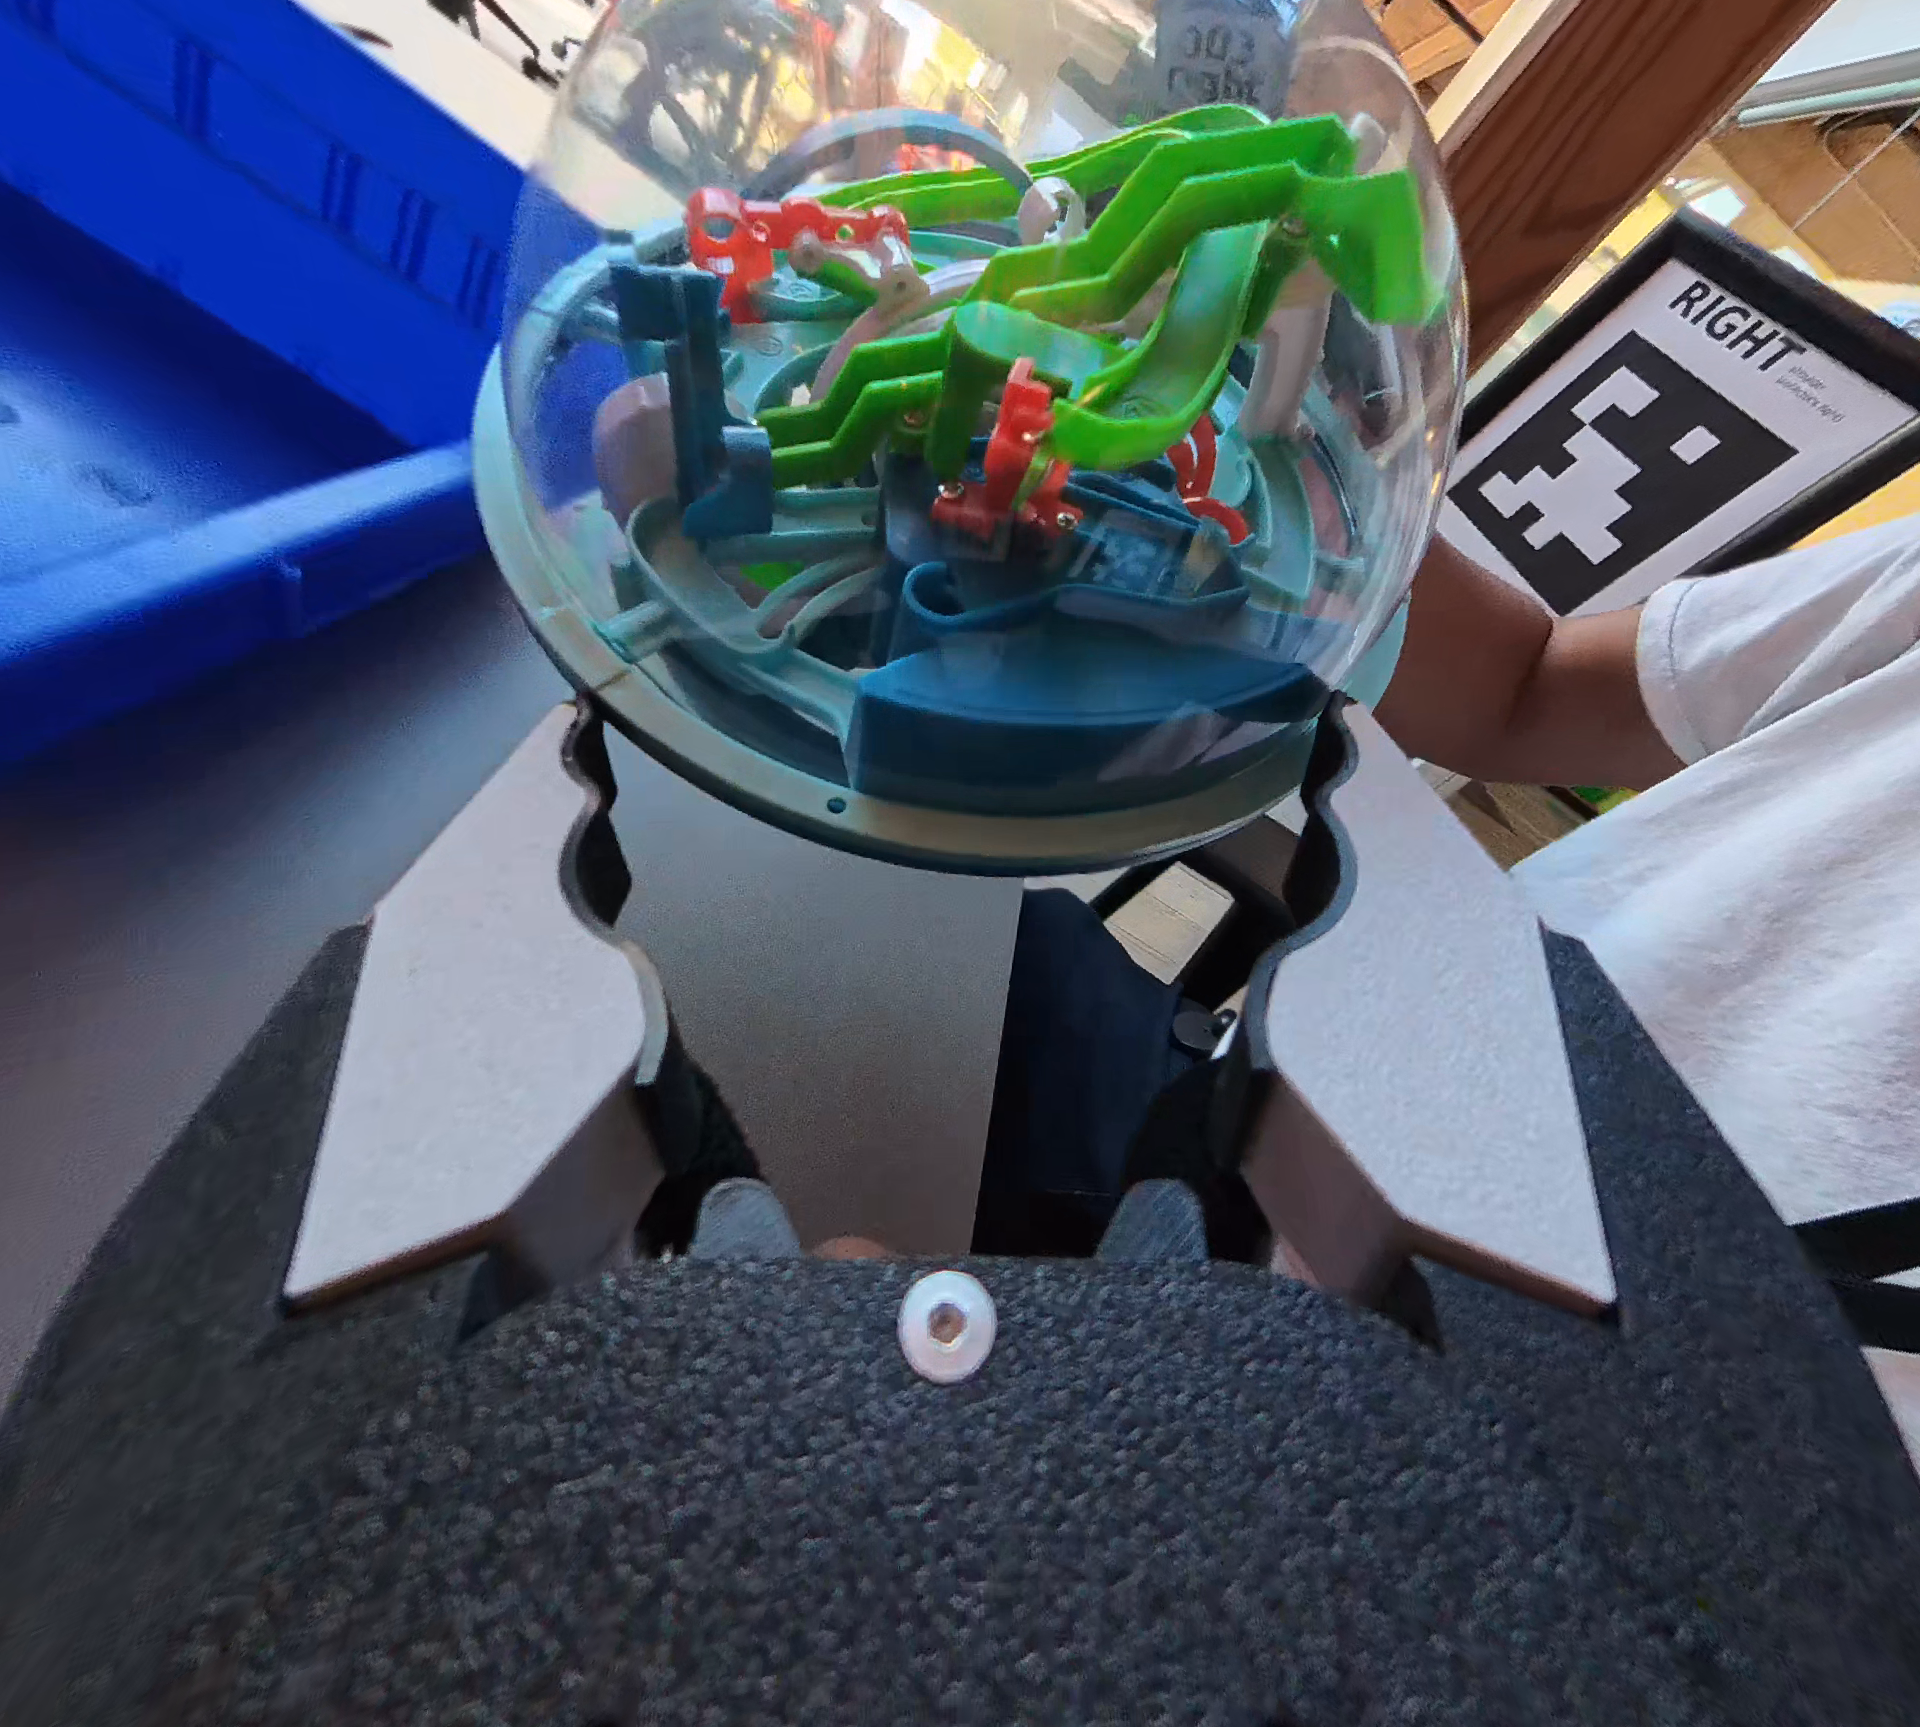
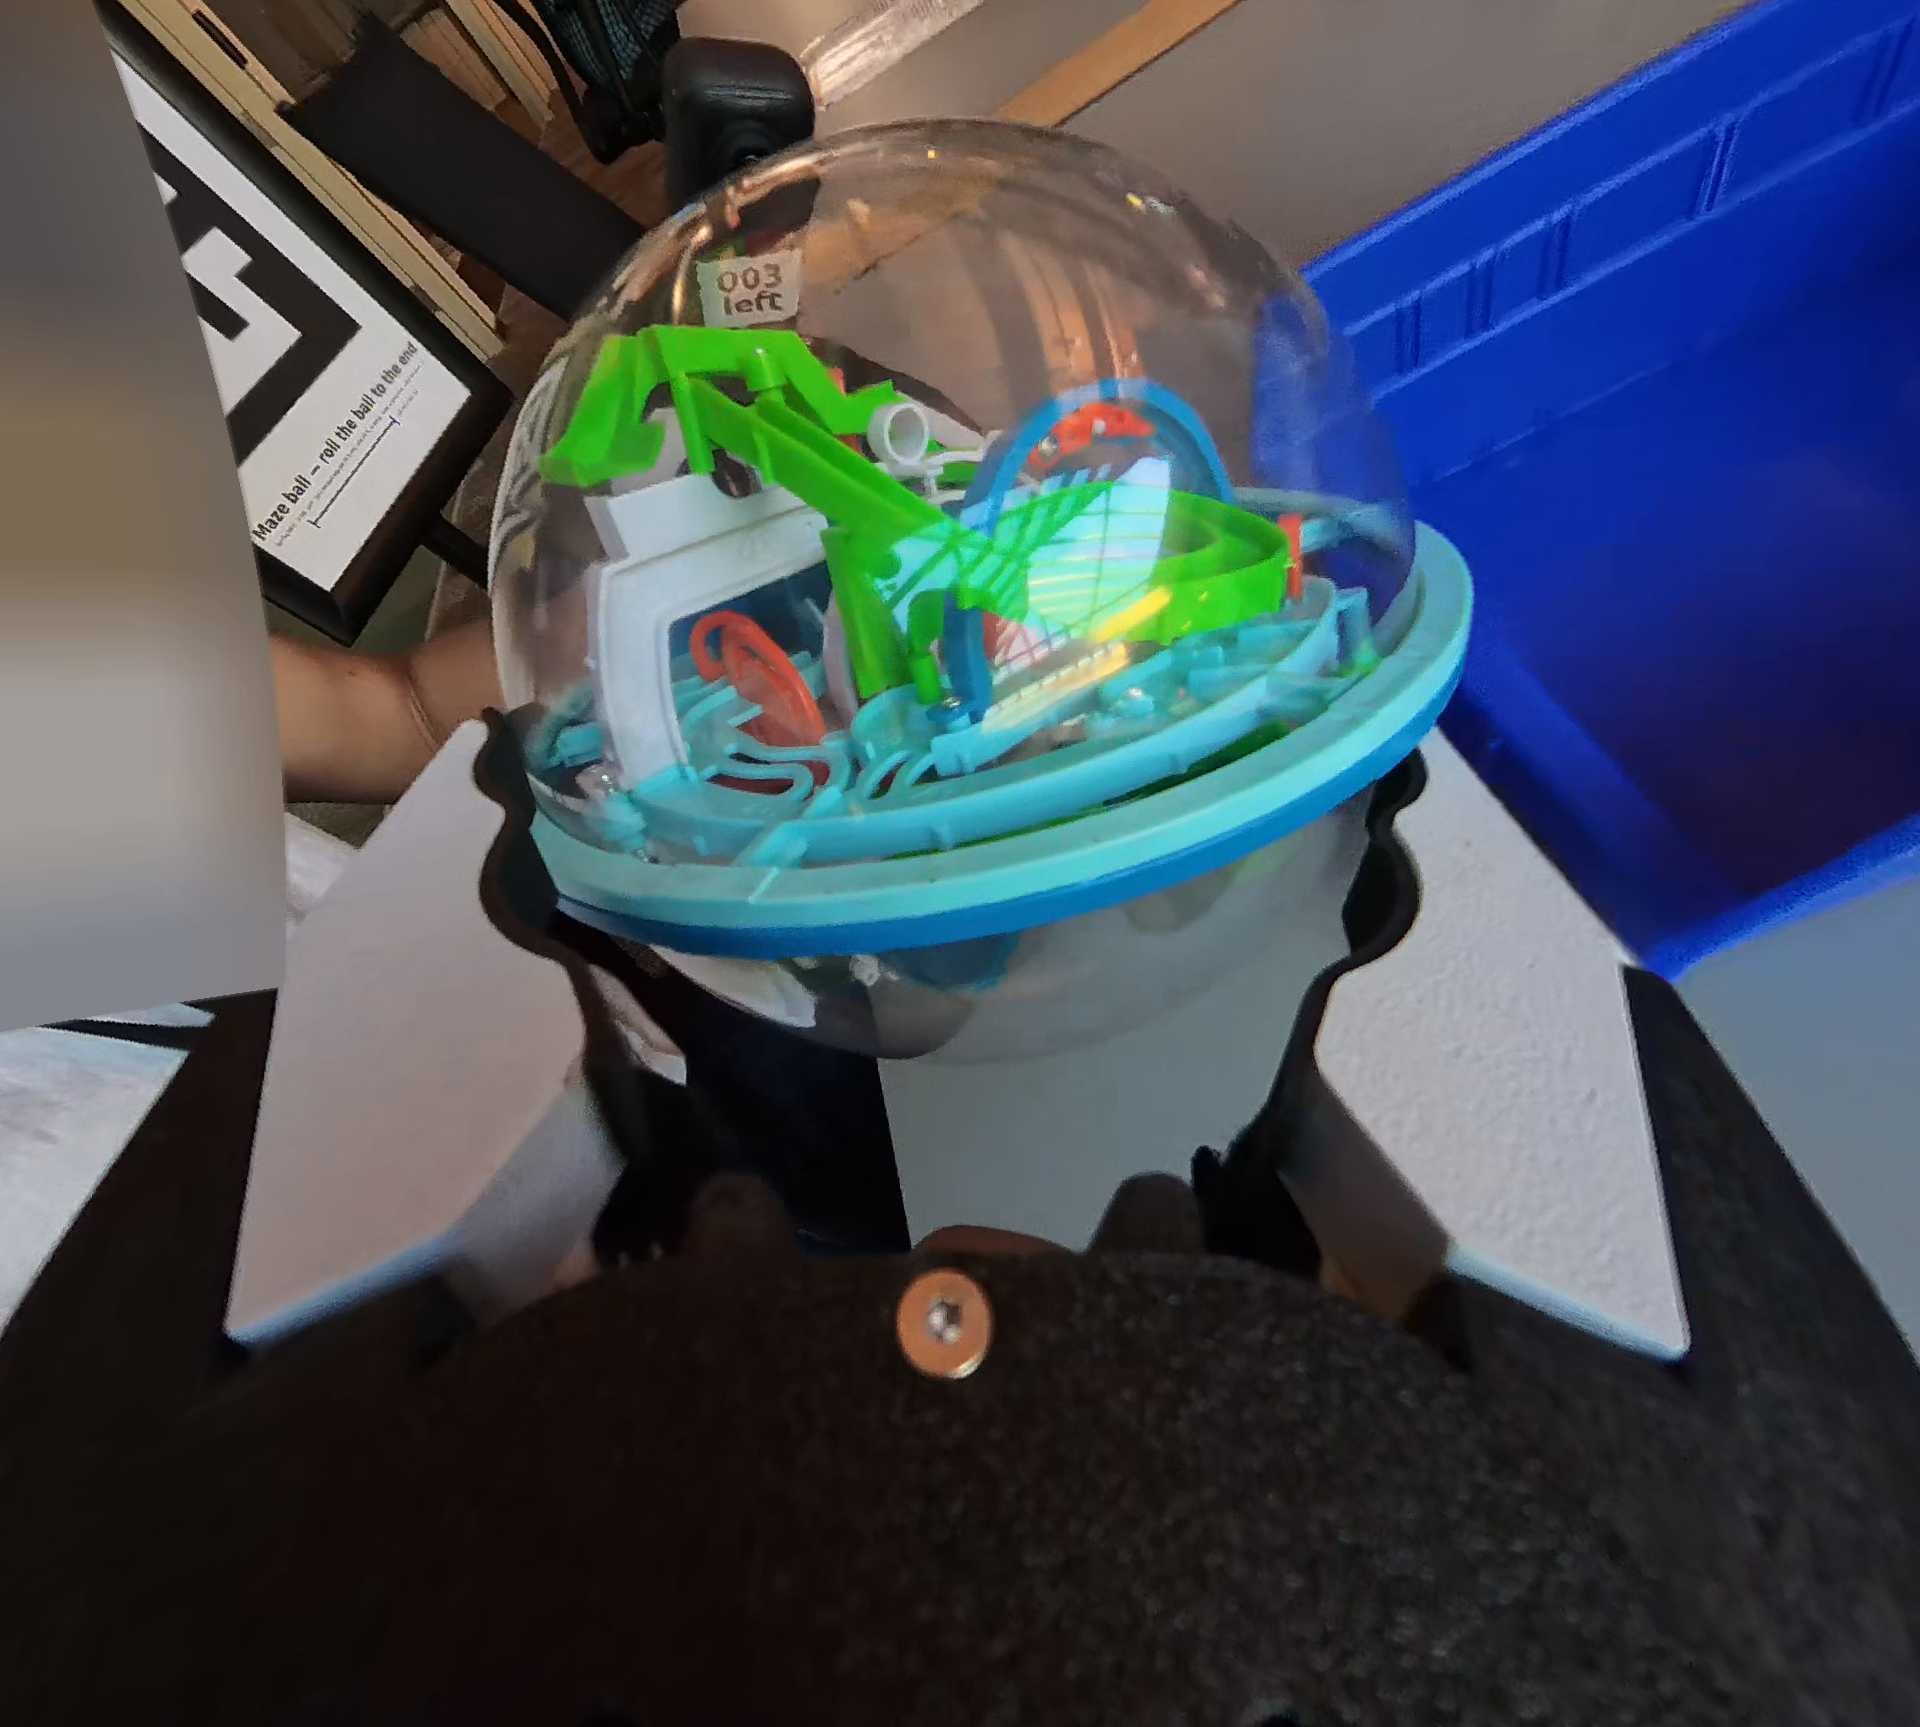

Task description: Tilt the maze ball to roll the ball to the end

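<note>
The maze ball [image 1: 977, 347] is a clear sphere with green, red, white and teal tracks inside and a light blue ring around its middle. It is held in the air over the table edge, tilted. My left gripper [image 1: 961, 721] is shut on it, with both fingertips [image 1: 590, 732] against the ring's lower edge. My right gripper [image 2: 951, 804] is shut on the maze ball [image 2: 966, 555] from the opposite side, with the sphere set deep between its fingers [image 2: 509, 804]. I cannot pick out the small rolling ball with certainty.
A big blue plastic bin [image 1: 208, 306] stands on the grey table [image 1: 260, 898] right beside the ball; it also shows in the right wrist view [image 2: 1662, 482]. A framed black-and-white marker sign [image 1: 1662, 451] and a person's forearm [image 1: 1507, 669] are on the other side.
</note>
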